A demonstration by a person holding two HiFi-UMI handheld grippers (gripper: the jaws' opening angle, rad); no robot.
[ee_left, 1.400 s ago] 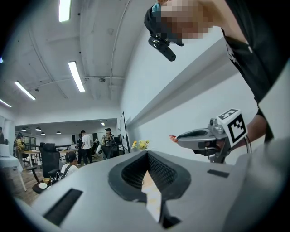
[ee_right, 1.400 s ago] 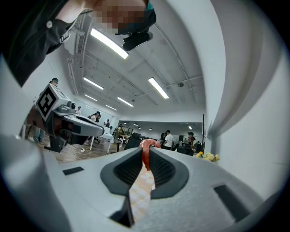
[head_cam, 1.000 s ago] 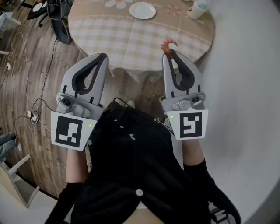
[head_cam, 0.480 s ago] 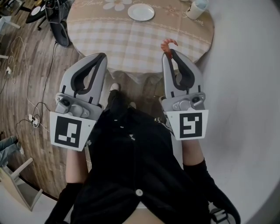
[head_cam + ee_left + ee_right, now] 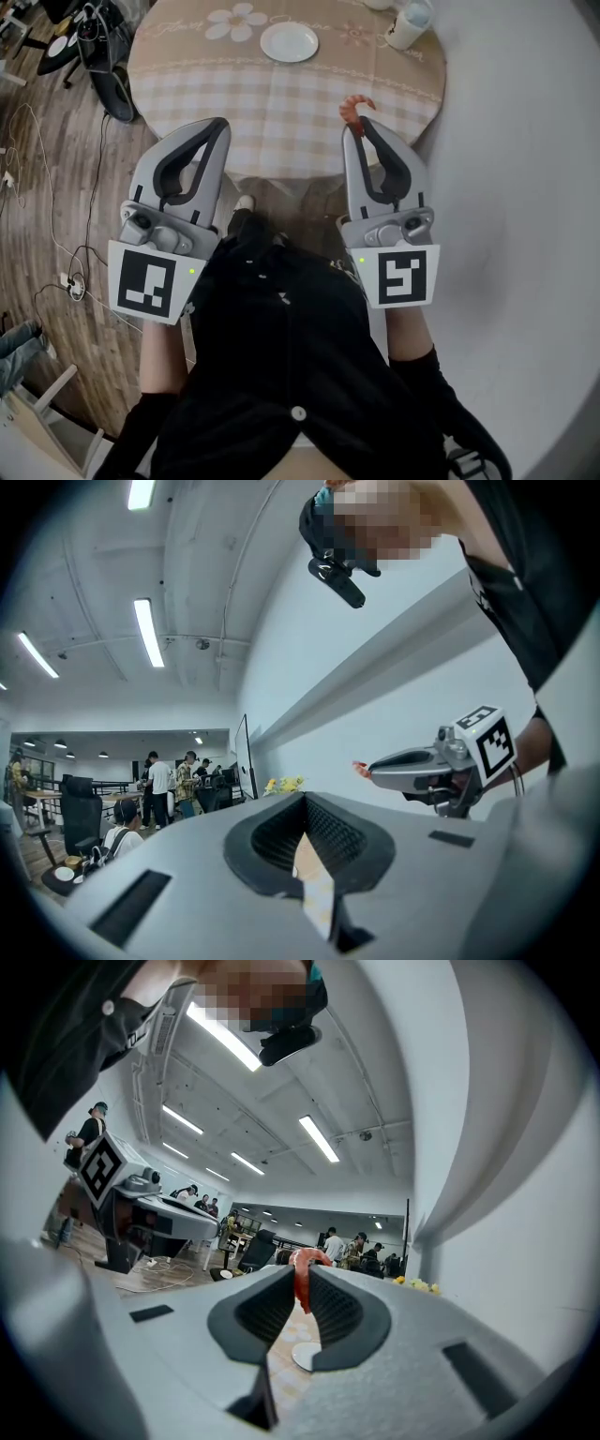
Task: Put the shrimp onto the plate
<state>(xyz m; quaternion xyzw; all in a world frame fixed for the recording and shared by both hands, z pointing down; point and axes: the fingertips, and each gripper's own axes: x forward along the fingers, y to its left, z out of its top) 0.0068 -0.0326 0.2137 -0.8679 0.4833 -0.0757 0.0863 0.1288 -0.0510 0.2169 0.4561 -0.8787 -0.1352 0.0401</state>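
Head view: we pinch the curled orange shrimp [image 5: 355,104] in our right tongs [image 5: 355,127], ready to carry it to the round white plate [image 5: 289,42]; left tongs [image 5: 221,123] closed, empty.

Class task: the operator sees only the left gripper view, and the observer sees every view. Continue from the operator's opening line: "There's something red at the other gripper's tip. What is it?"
Observer: A shrimp, pinched between the shut jaws of the right gripper.
Operator: Where's the plate? I can't see one.
Observer: The plate sits empty on the round table, ahead of both grippers.
Operator: Is anything else on that table?
Observer: A pale cup stands near the table's far right edge.
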